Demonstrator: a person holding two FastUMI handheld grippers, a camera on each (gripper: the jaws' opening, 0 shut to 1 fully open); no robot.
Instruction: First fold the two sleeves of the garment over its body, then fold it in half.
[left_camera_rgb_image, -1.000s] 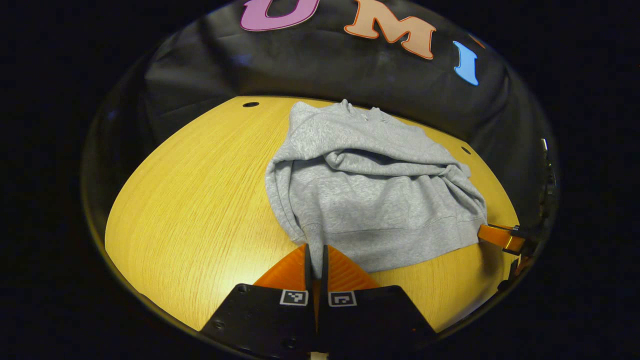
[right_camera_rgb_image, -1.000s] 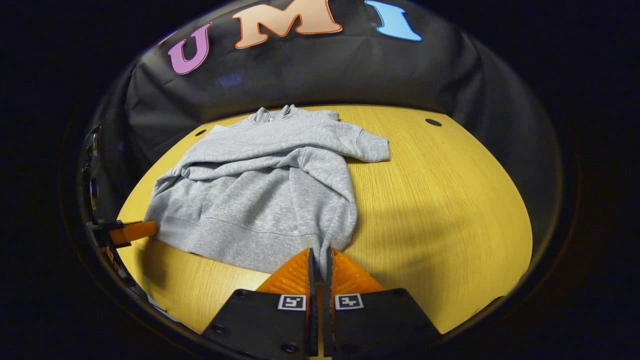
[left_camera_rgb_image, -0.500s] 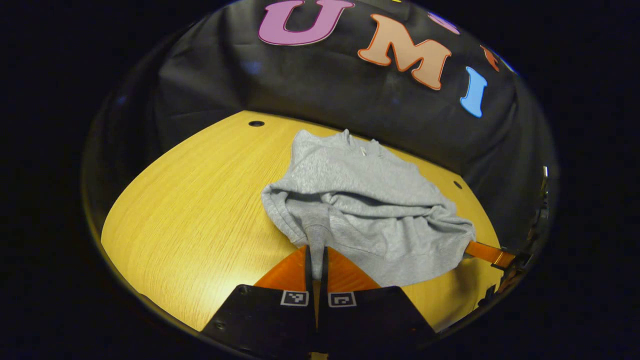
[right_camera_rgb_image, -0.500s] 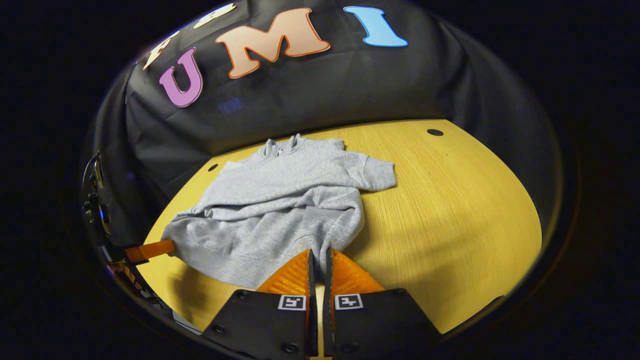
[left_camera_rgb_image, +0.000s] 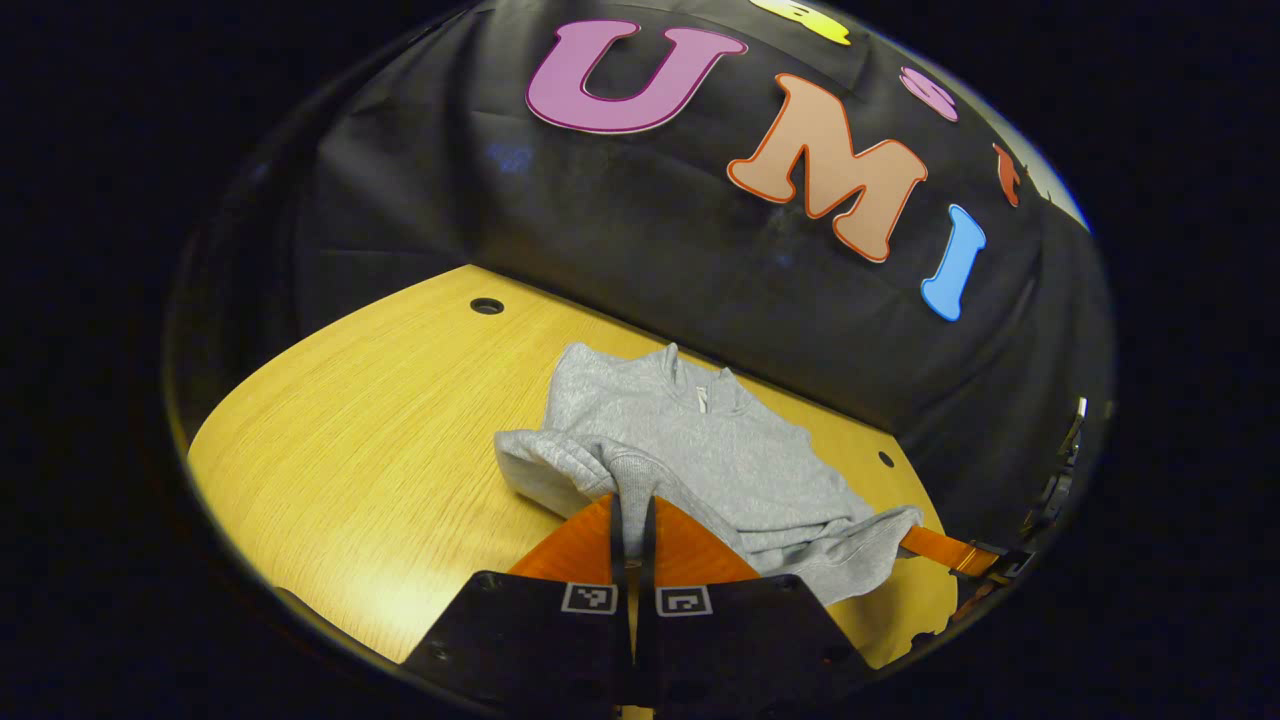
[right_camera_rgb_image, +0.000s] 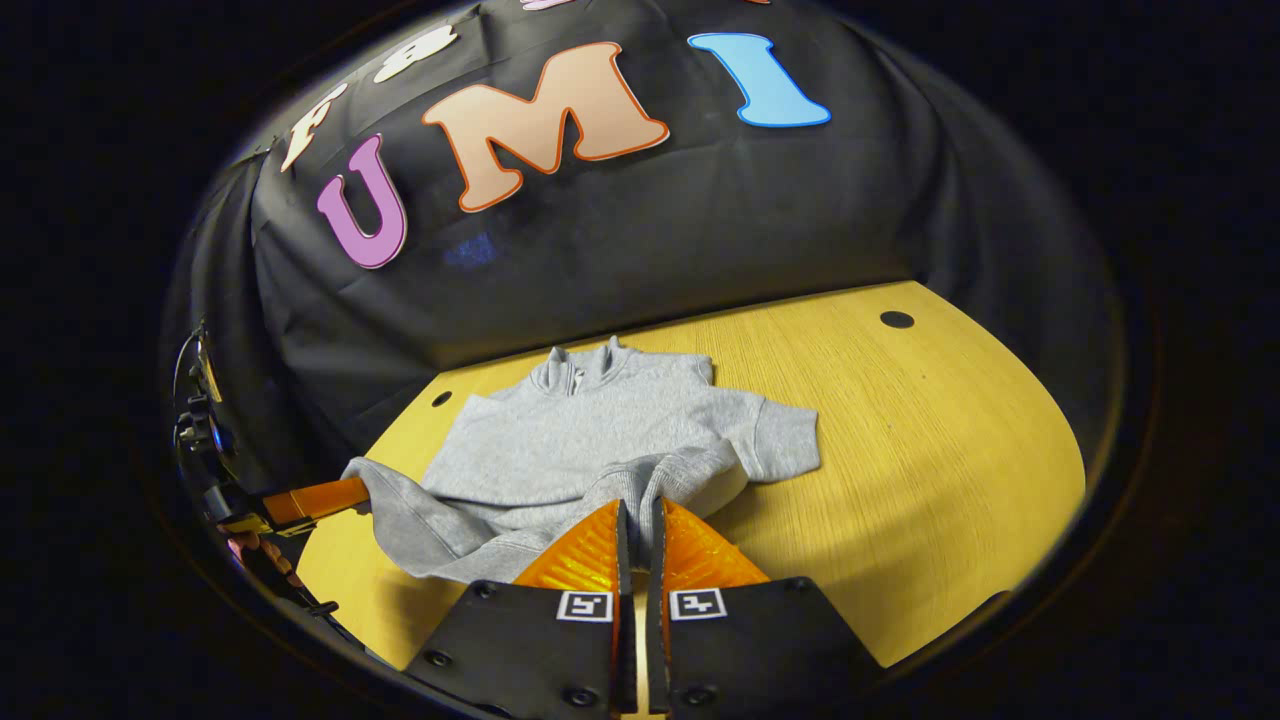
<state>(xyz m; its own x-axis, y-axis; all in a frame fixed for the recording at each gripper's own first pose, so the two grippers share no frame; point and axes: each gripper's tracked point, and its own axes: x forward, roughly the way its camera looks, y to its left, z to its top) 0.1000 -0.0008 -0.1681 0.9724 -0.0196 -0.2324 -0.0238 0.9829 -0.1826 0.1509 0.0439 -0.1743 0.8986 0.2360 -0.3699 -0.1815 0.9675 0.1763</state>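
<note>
I see a sweatshirt (left_camera_rgb_image: 690, 450) in light heather grey, plain, with a fine speckled weave and ribbed edging in the same grey. The tabletop (left_camera_rgb_image: 360, 450) under it reads yellow wood with fine, close grain lines, marked by small round dark holes (left_camera_rgb_image: 487, 306). In the right gripper view the sweatshirt (right_camera_rgb_image: 600, 440) shows the same even grey, and the tabletop (right_camera_rgb_image: 930, 450) the same yellow grain. The wall (right_camera_rgb_image: 620, 260) behind is black cloth.

hem of sweatshirt (left_camera_rgb_image: 700, 450) lifted, carried toward collar, half folded
</note>
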